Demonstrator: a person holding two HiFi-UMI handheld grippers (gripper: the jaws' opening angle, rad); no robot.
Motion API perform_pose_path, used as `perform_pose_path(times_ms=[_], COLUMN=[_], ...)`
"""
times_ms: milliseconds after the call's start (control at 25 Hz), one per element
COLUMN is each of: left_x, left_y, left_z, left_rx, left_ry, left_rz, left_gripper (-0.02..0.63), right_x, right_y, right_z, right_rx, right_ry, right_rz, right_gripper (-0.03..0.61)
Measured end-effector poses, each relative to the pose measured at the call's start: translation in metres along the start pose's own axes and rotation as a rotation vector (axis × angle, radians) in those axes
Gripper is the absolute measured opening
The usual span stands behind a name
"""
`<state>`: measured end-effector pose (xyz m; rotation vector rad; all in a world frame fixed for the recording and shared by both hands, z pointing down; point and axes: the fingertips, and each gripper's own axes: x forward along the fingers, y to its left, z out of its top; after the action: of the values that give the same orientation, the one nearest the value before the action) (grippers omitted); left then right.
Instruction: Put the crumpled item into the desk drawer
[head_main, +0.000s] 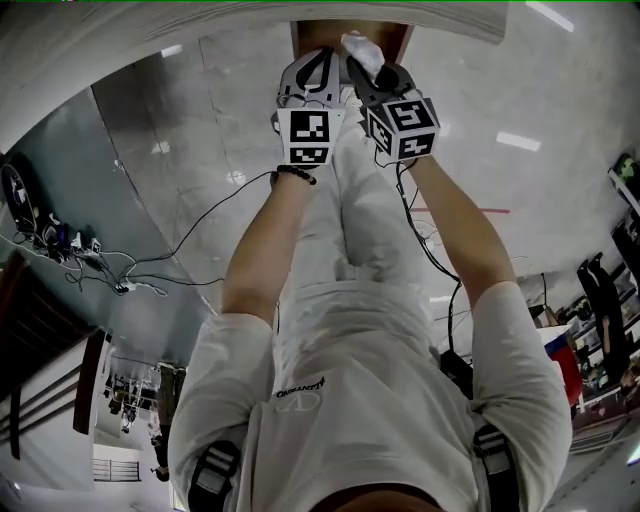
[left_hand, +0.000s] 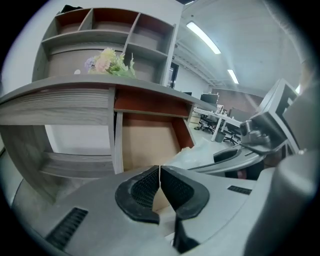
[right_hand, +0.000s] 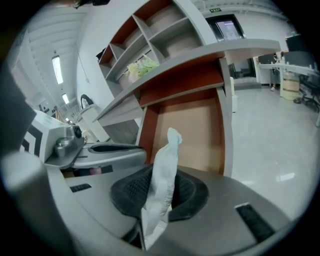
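Observation:
My right gripper (right_hand: 161, 192) is shut on a crumpled white item (right_hand: 162, 185), which sticks up between the black pads. Ahead of it the desk drawer (right_hand: 192, 132) stands pulled out, its pale wooden bottom bare. In the head view the white item (head_main: 360, 48) shows at the right gripper's (head_main: 372, 72) tip, at the drawer's (head_main: 305, 35) near edge. My left gripper (left_hand: 159, 187) is shut with nothing between its pads. It hangs just left of the right one, pointed at the same open drawer (left_hand: 150, 145). The left gripper (head_main: 318, 75) sits beside its partner in the head view.
The grey desk top (left_hand: 75, 85) overhangs the drawer, with a shelf unit (left_hand: 110, 30) and a bunch of pale flowers (left_hand: 110, 62) above. Cables (head_main: 110, 270) lie on the glossy floor to the left. Office desks and chairs (left_hand: 215, 122) stand further off to the right.

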<state>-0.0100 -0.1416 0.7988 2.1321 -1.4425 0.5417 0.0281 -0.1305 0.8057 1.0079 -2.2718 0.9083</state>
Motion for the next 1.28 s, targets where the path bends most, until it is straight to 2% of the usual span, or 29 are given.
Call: perform_pose_path(times_ms=[200, 760, 880, 1000, 1280], left_x=[0.004, 0.01, 0.008, 0.006, -0.006], left_y=[0.001, -0.001, 0.0, 0.0, 0.008], left_z=[-0.008, -0.008, -0.004, -0.002, 0.004], left_rx=[-0.037, -0.055, -0.061, -0.064, -0.056], left_ry=[-0.003, -0.01, -0.017, -0.022, -0.021], left_rz=[-0.012, -0.046, -0.043, -0.037, -0.029], left_gripper=[0.011, 0.011, 0.011, 0.011, 0.011], right_x=[0.007, 0.015, 0.014, 0.009, -0.018], right_y=[-0.008, -0.01, -0.007, -0.009, -0.003], right_z=[-0.01, -0.015, -0.014, -0.013, -0.012], right_rx=[0.032, 0.087, 0.101, 0.113, 0.097], right_ry=[0.02, 0.009, 0.009, 0.007, -0.009], right_rz=[-0.008, 0.05, 0.069, 0.067, 0.043], right_gripper=[0.057, 0.075, 0.179, 0.251, 0.253])
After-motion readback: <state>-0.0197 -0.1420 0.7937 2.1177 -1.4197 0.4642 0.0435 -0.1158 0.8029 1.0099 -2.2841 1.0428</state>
